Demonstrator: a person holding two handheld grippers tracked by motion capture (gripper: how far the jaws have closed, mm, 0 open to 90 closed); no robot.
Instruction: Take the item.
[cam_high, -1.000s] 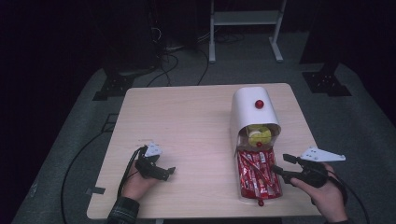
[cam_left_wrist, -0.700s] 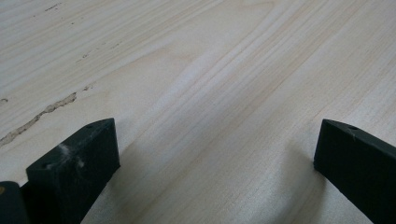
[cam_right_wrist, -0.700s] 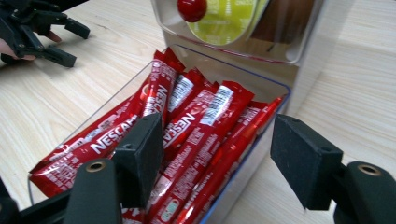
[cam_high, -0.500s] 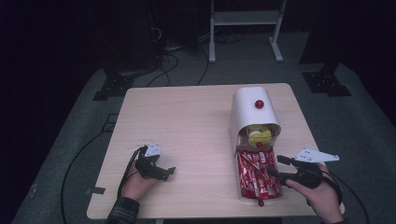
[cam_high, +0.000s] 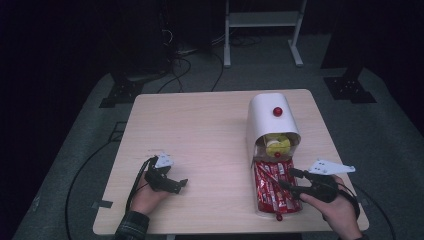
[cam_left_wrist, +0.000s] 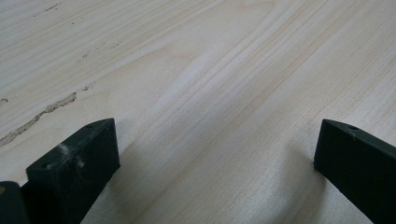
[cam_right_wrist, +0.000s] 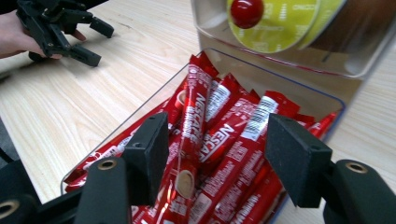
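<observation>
A white dispenser box (cam_high: 270, 117) with a red knob lies on the wooden table (cam_high: 200, 130). Its clear drawer (cam_right_wrist: 280, 77) is pulled out toward me and is full of red Nescafe stick packets (cam_high: 270, 192) (cam_right_wrist: 219, 135). Yellow capsules (cam_high: 276, 145) show in the compartment behind it. My right gripper (cam_high: 288, 179) (cam_right_wrist: 217, 149) hovers over the drawer's right side. Its jaws have just been closing, still apart, with packets lying between and below the pads, untouched. My left gripper (cam_high: 181, 185) (cam_left_wrist: 215, 154) rests open on bare wood at the front left.
A small red ball (cam_high: 278, 217) sits at the drawer's front end near the table's front edge. Cables trail off the table's left front. A white metal stand (cam_high: 262, 20) is on the floor beyond the table. Bare wood lies between the two grippers.
The right gripper has edged a little left over the drawer and its jaws have narrowed. The left gripper has stayed put.
</observation>
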